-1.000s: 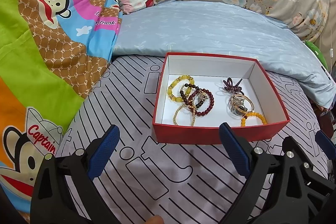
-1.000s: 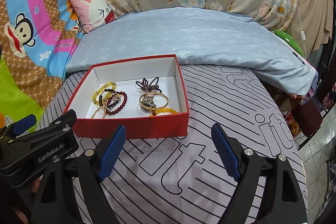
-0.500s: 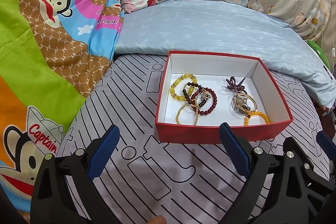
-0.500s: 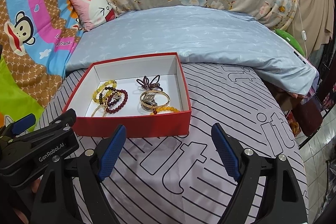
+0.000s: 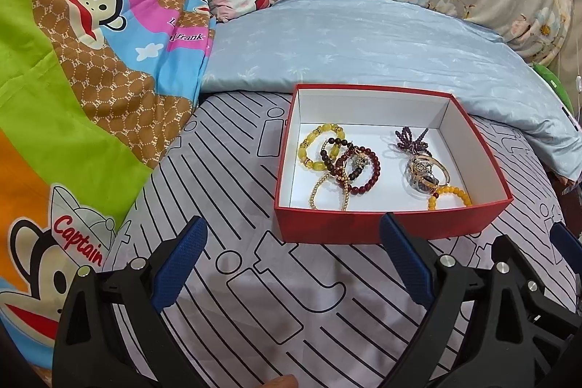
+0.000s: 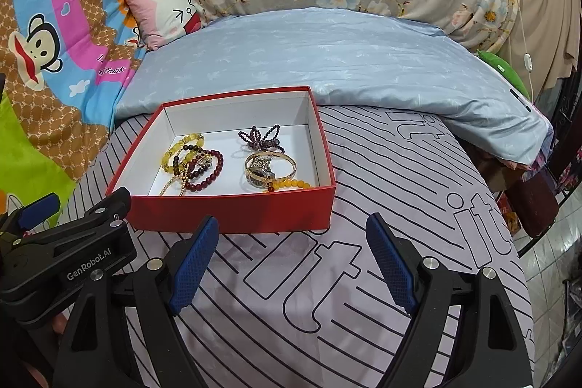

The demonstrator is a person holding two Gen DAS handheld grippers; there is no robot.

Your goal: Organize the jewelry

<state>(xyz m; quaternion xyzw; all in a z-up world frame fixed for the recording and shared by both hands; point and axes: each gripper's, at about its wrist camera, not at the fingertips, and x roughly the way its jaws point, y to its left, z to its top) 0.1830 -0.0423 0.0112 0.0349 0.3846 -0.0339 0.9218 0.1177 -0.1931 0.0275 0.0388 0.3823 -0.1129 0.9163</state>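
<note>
From my left wrist camera, my left gripper (image 5: 293, 264) hangs over the striped sheet (image 5: 218, 279), its blue-padded jaws spread wide with nothing between them. The red box (image 5: 363, 228) is my landmark: it sits on the sheet just past my fingertips, a little to the right of centre, open-topped and white inside. In the box's left half lies a tangle of bracelets: a yellow bead bracelet (image 5: 313, 148) toward the far left corner, a dark red bead bracelet (image 5: 371, 173) overlapping it, and a thin gold chain (image 5: 320, 188) trailing toward the near wall. In the box's right half a purple beaded piece (image 5: 411, 139) lies toward the back, a gold bangle (image 5: 433, 168) sits with something dark inside it that I cannot make out, and an orange bead bracelet (image 5: 451, 193) rests against the near wall. Behind the box is a pale blue quilt (image 5: 363, 53); left of it, a cartoon monkey blanket (image 5: 72, 97).

From my right wrist camera, my right gripper (image 6: 293, 257) is also spread wide and empty, over the sheet just in front of the box (image 6: 232, 210). Here the box lies left of centre, my left fingertip close to its near wall but apart from it. The same jewelry shows inside. My left gripper's black body (image 6: 65, 253) sits beside the box's near left corner.
</note>
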